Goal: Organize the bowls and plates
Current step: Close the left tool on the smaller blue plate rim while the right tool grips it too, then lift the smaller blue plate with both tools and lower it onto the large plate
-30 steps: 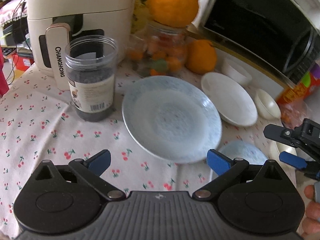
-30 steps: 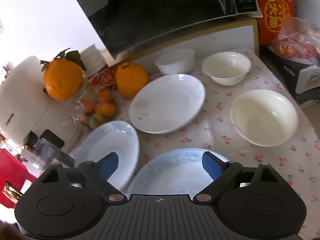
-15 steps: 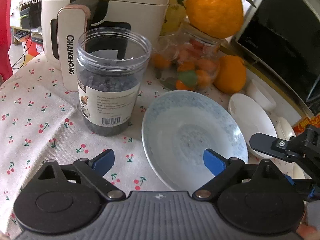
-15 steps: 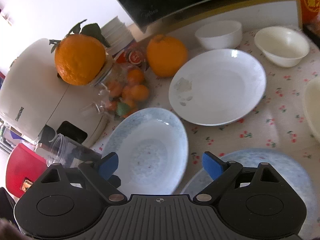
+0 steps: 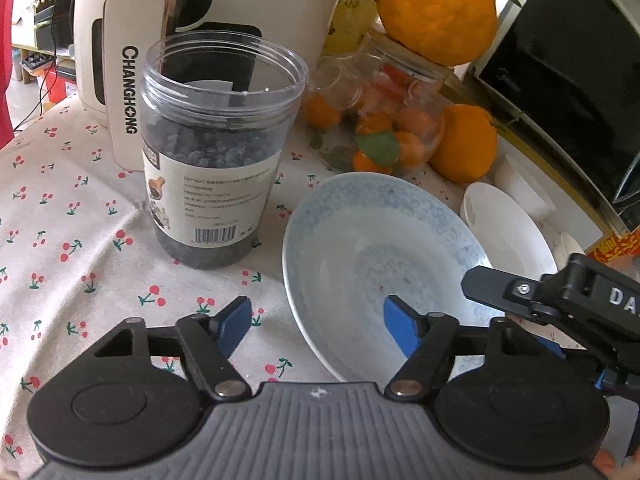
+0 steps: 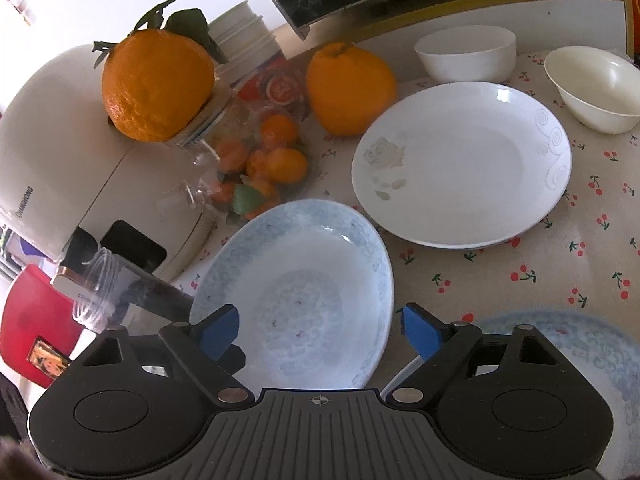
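Note:
A pale blue patterned plate lies on the cherry-print tablecloth. My left gripper straddles its near-left rim, one finger over the cloth and one over the plate's inside. Its jaws are closing and the pads do not press on the rim. My right gripper hovers over the same plate from the other side, jaws wide and closing a little, with nothing gripped. A second blue plate lies at the lower right. Behind are a white plate, a white bowl and a cream bowl.
An open plastic jar of dark pieces stands just left of the blue plate. Behind it are a white air fryer, a glass jar of tangerines with a big orange on top, and a microwave.
Both grippers came down closer to the blue plate. The right one swung left from the second blue plate to this one. The left jaws narrowed around the plate's rim.

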{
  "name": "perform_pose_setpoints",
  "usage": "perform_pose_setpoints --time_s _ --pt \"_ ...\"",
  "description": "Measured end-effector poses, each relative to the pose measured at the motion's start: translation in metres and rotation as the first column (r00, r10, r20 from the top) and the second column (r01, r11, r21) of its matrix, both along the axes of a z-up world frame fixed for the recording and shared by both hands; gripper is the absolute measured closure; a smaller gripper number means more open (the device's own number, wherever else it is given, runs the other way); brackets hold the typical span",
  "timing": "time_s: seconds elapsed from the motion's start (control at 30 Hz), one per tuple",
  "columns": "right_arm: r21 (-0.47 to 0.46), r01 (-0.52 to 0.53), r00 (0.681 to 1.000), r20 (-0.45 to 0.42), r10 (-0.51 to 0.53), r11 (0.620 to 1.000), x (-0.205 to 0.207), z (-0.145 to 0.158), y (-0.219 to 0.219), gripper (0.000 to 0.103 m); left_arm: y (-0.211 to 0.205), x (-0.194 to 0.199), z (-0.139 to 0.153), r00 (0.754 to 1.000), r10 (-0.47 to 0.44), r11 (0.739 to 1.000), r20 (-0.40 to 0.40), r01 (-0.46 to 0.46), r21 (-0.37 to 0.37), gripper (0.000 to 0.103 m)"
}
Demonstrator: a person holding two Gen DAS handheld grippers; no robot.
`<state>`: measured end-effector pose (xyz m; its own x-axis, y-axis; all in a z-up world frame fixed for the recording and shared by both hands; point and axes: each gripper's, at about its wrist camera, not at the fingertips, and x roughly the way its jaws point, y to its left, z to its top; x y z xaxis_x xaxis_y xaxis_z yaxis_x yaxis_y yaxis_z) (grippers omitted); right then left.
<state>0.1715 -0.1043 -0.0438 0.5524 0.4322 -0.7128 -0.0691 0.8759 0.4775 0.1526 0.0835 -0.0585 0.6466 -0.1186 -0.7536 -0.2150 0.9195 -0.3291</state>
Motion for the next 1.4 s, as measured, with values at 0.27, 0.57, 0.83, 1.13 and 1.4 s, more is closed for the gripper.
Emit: perform_pose_setpoints --time_s 0.27,0.57,0.83,1.13,1.4 --pt "-0.040 0.026 1.000 0.001 -0.026 0.999 0.001 -0.010 0.004 0.043 0.002 0.001 -0.006 1.000 0.002 1.000 -0.004 -0.002 0.004 0.058" --pt "-0.060 0.063 0.998 -0.009 -0.064 0.996 0.000 -0.019 0.000 0.071 0.004 -0.004 -0.006 1.000 -0.025 1.000 0.014 0.026 -0.001 0.081" --pt "-0.049 0.060 0.998 0.007 -0.060 0.997 -0.006 -0.012 -0.004 0.080 0.003 -0.008 -0.004 0.998 -0.036 0.999 0.044 0.034 0.032 0.084" --pt "-0.055 0.040 0.998 0.041 -0.038 0.998 -0.014 0.003 -0.005 0.081 0.008 -0.017 0.001 0.997 -0.028 0.999 0.069 0.027 0.017 0.085" --pt "-0.058 0.027 0.997 0.075 -0.023 0.998 -0.028 0.018 -0.010 0.081 0.007 -0.029 0.010 0.995 -0.044 0.999 0.092 0.042 0.014 0.084"
